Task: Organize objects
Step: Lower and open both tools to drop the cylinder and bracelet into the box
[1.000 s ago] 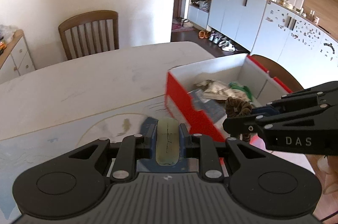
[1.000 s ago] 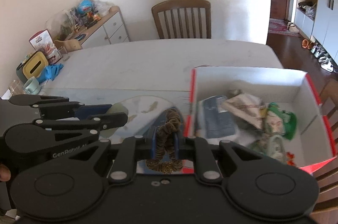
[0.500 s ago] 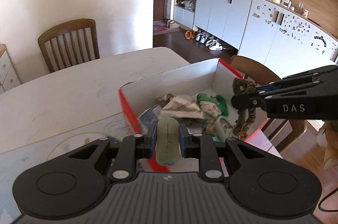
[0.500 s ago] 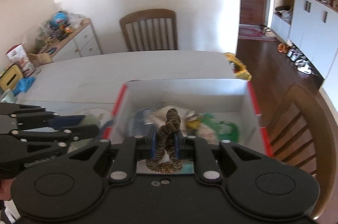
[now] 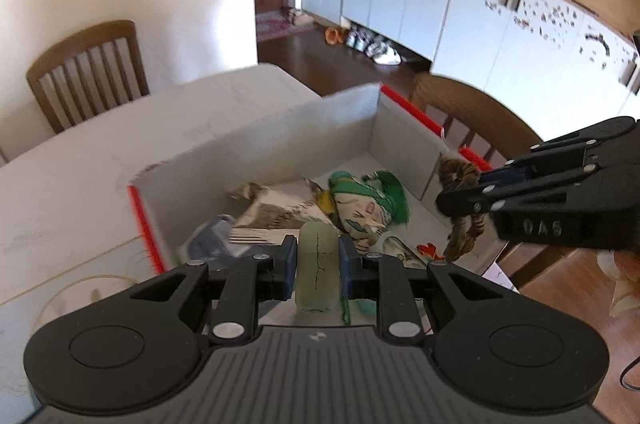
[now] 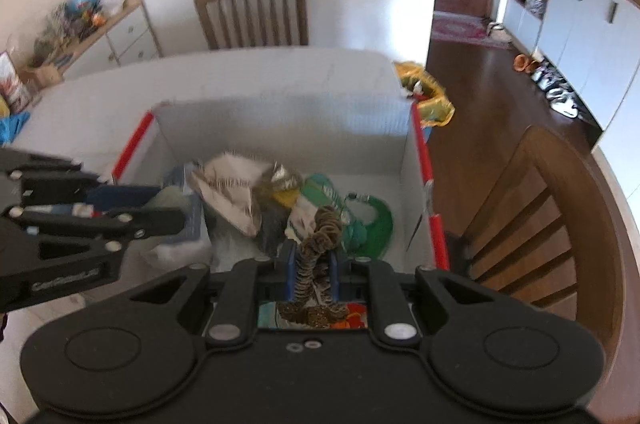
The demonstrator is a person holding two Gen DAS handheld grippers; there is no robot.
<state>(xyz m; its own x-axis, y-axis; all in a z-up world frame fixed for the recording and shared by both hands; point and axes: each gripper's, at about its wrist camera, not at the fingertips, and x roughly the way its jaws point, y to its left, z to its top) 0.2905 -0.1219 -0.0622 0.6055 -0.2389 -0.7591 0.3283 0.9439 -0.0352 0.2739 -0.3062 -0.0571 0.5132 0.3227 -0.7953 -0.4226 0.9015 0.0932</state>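
Left claw (image 5: 318, 266) angled steeply down over the near left part of the open box (image 5: 280, 132); jaws clenched on a pale green translucent bar (image 5: 318, 268), upright between the blue pads, with a thin dark crack line down its face. Bar is above the box contents, not touching them.

Right claw (image 6: 314, 274) also tilted down, over the near right part of the same box; jaws clenched on a brown ruffled scrunchie (image 6: 320, 236). Scrunchie pinched mid-loop: one end bunches above the pads, the other hangs below. In the left wrist view it dangles just inside the box's right wall.

The two claws sit side by side, apart, both over the box.

Box: white inside, red edges, resting on the white counter (image 6: 240, 72). Inside: a green cloth item (image 5: 368, 192), a crumpled patterned fabric (image 6: 228, 188), a blue-grey flat object (image 5: 208, 244) at left. Items overlap; details blurred.

Wooden chair (image 6: 560, 216) just beside the box's right wall.
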